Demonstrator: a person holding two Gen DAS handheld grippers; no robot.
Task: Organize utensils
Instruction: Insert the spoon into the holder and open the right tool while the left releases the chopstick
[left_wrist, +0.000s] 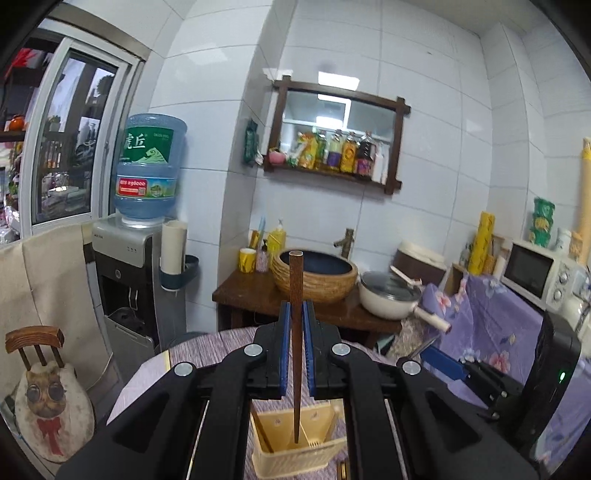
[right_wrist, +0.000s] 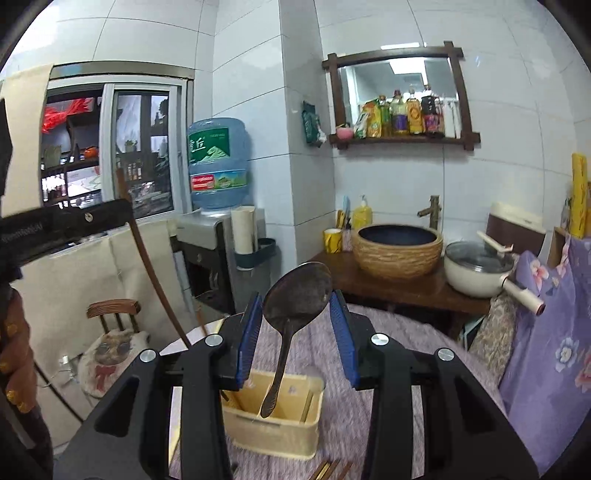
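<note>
Water jug (left_wrist: 147, 166) label: "虎丘"; rest illegible.

A dark wooden chopstick (left_wrist: 296, 332) stands upright, tip in the cream holder (left_wrist: 295, 448), and a tarnished metal spoon (right_wrist: 291, 314) stands bowl-up, handle down toward it.

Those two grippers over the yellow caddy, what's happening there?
A person is sorting utensils into a pale yellow plastic divided caddy on the purple-clothed table. The left gripper is shut on a dark brown wooden chopstick, held upright with its thin tip down inside the caddy. The right gripper has a tarnished metal spoon between its blue pads, bowl up and handle pointing down into a compartment; its jaws look spread, so whether it grips is unclear.
</note>
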